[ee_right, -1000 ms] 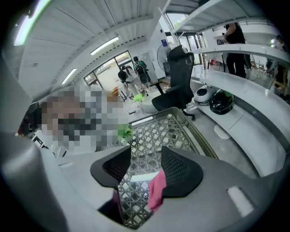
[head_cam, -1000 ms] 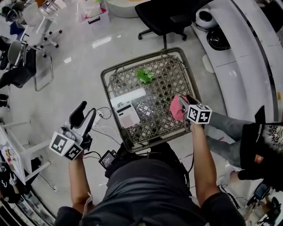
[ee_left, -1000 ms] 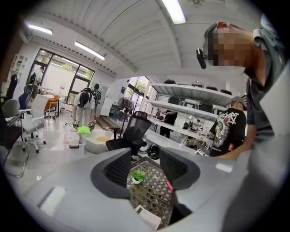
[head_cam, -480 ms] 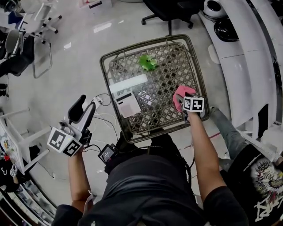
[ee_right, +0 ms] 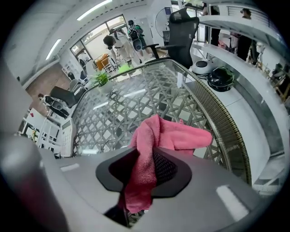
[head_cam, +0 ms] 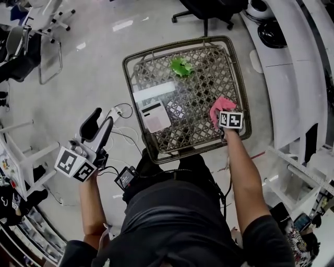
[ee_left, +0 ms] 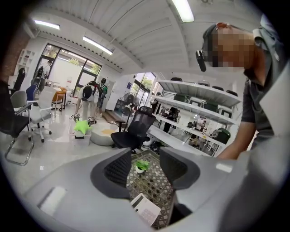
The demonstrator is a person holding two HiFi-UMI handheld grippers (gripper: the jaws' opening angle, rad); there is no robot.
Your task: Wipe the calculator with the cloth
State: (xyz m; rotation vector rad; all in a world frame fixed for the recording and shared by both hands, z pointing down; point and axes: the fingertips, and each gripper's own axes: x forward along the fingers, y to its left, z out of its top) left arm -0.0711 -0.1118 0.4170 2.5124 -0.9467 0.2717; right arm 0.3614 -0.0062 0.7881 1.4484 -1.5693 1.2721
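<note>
The calculator, white with a dark display, lies flat on the left part of the woven glass-topped table. The pink cloth is bunched near the table's right edge. My right gripper points steeply down onto it. In the right gripper view its jaws are closing, and the cloth is pinched between the pads and hangs from my right gripper. My left gripper hovers off the table's left side, open and with nothing in it. The left gripper view shows the calculator below my left gripper.
A small green plant stands at the table's far side. Beyond it is a black office chair. Cables and a power strip lie on the floor left of the table. A white counter runs along the right.
My right gripper has dropped onto the cloth at the table's right edge and shut on it. The left gripper has sunk a little. The person at the right has moved mostly out of view.
</note>
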